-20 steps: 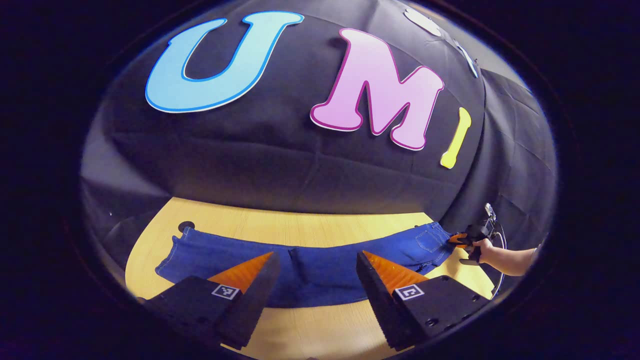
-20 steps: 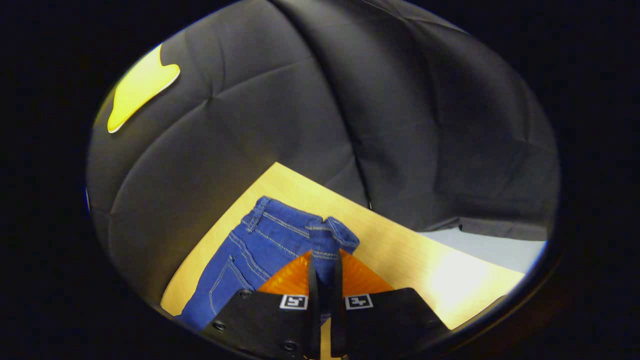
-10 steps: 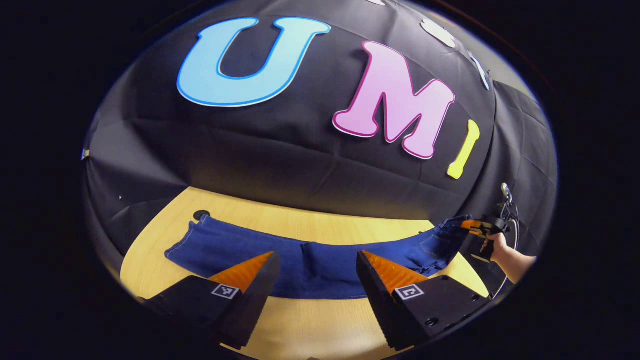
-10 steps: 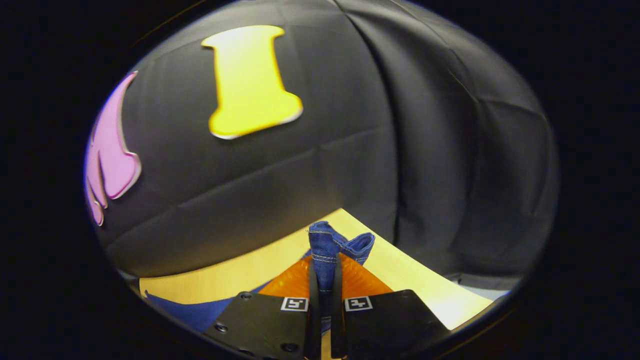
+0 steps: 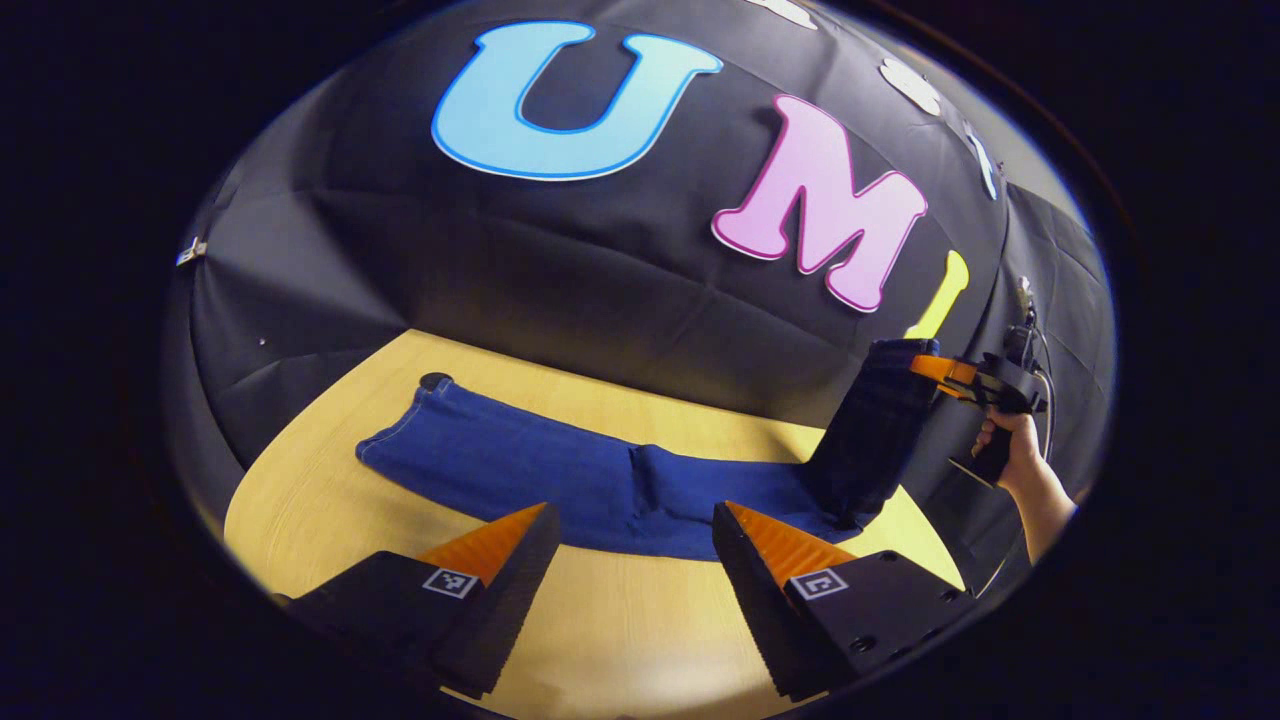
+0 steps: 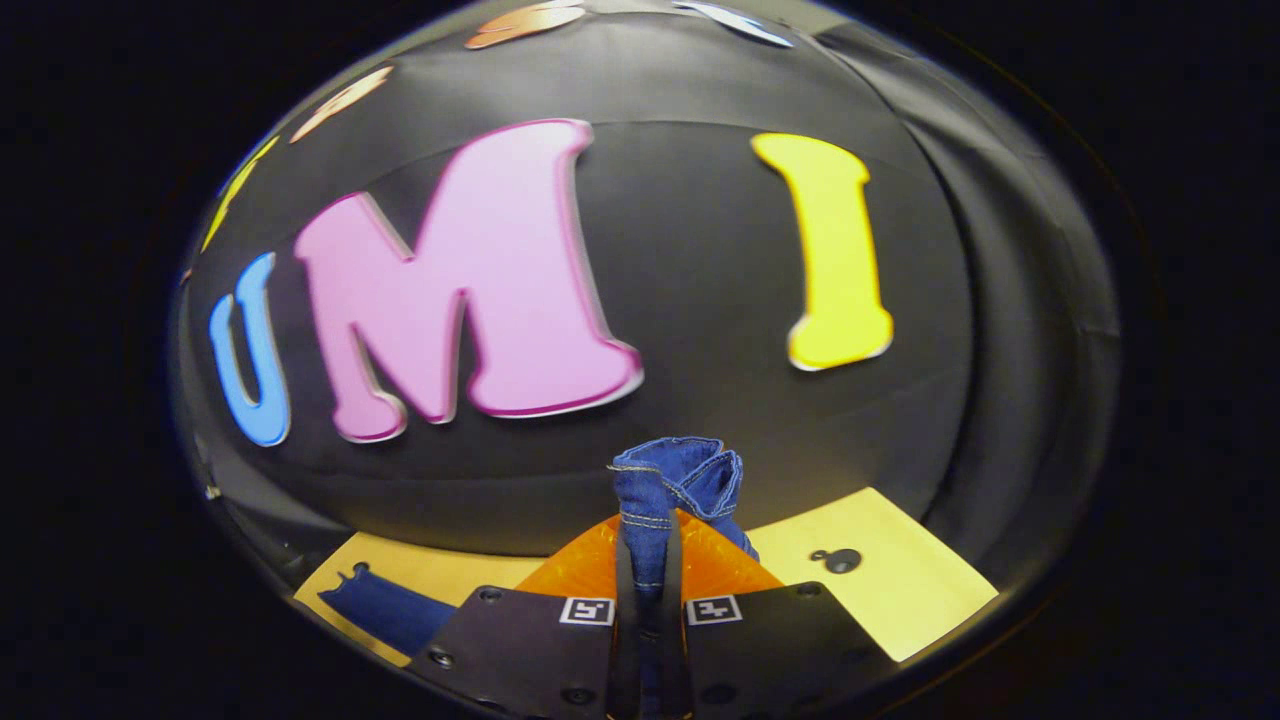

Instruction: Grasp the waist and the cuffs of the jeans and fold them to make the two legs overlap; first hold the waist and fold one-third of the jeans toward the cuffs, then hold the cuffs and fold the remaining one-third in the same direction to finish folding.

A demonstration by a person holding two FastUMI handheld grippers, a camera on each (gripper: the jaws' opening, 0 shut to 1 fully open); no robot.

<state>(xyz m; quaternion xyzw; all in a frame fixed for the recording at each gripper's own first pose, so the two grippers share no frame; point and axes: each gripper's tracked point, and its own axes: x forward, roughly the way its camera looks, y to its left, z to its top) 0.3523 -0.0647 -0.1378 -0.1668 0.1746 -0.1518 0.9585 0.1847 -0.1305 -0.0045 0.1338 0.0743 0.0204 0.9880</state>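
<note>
The blue jeans lie lengthwise across the wooden table, legs overlapped, cuffs at the left. Their waist end hangs lifted off the table at the right. The right gripper, held by a hand, is shut on that waist. My left gripper hovers open in front of the jeans' middle, holding nothing. In the right gripper view, the right gripper pinches the bunched waistband between its orange fingers. The cuff end shows low at the left.
A small dark round hole sits in the table by the cuffs, and another hole shows at the table's other end. The black cloth wall closes off the table's far side. Bare wood lies between the jeans and the front edge.
The right gripper has raised the waist from the table and swung round toward the cuffs. The left gripper stayed open and shifted slightly.
</note>
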